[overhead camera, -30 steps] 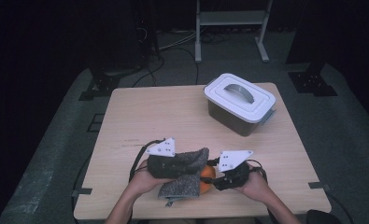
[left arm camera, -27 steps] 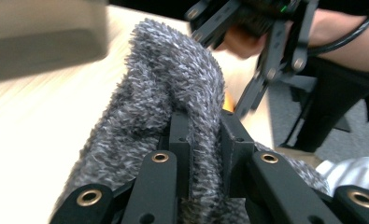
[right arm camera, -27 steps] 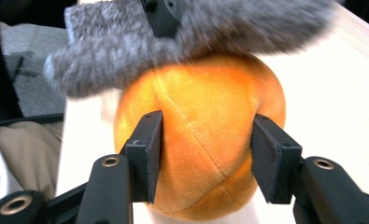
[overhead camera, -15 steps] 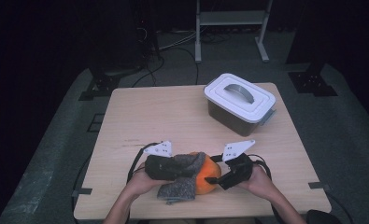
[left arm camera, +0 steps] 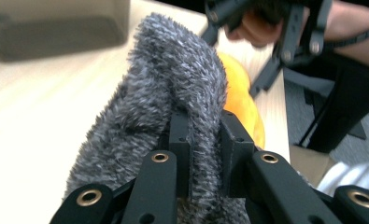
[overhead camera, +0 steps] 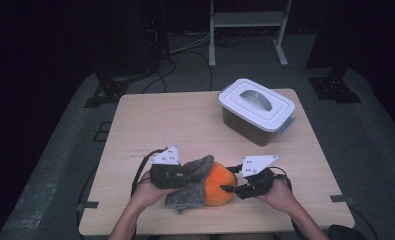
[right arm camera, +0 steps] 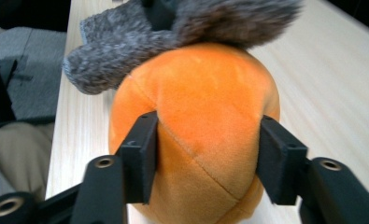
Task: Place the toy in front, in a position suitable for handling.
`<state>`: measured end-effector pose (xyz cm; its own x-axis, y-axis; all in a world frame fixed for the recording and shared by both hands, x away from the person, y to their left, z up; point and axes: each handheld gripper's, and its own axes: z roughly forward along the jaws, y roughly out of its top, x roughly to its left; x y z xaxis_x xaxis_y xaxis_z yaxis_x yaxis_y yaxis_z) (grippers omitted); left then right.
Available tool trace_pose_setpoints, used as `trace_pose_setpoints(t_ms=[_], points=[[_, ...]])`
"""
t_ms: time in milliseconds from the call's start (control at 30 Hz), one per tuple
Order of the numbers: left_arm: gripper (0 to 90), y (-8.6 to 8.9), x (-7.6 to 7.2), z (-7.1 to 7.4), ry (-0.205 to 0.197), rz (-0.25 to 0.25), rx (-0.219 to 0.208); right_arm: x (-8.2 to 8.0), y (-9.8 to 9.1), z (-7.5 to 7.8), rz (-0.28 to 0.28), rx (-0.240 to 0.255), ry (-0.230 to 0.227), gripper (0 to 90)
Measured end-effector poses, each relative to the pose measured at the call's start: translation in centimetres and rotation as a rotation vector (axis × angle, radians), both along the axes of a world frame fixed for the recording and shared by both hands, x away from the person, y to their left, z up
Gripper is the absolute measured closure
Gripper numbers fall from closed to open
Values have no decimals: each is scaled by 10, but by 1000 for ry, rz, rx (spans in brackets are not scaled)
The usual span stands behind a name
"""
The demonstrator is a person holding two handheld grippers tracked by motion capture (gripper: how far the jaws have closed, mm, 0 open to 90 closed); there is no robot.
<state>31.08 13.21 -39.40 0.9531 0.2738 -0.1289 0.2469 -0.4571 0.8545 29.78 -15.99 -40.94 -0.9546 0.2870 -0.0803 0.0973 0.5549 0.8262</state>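
An orange plush ball [overhead camera: 218,186] lies near the front edge of the desk [overhead camera: 185,125], partly tucked under a grey fuzzy cloth [overhead camera: 192,182] that drapes over its left side and top. In the right gripper view the ball [right arm camera: 196,135] sits squarely between the two black jaws of the right hand-held gripper [right arm camera: 205,154], whose pads press against its two sides. These jaws have just been closing, and they now grip the ball. In the high view this right hand-held gripper [overhead camera: 237,189] comes at the ball from the right, its tips touching it.

The left hand-held gripper [overhead camera: 185,175] lies just left of the ball, on the cloth. In the left gripper view its jaws [left arm camera: 205,140] are clamped tight on a fold of the cloth [left arm camera: 173,93], with the ball [left arm camera: 240,100] showing just beyond the cloth to the right.

Well apart, toward the far right corner of the desk, stands a box [overhead camera: 255,112] with a white lid and handle.
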Motion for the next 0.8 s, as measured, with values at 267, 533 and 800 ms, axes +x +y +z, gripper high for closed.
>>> trace_pose_setpoints(t_ms=[267,533,800], points=[[777,-18,-6,-7,58,-115,-15,5,-2,1,8,9,134,244],[778,-6,-1,-3,43,-67,-15,-1,-5,3,5,-34,34,522],[778,0,3,-12,59,-57,-6,7,-15,3,16,-11,126,324]])
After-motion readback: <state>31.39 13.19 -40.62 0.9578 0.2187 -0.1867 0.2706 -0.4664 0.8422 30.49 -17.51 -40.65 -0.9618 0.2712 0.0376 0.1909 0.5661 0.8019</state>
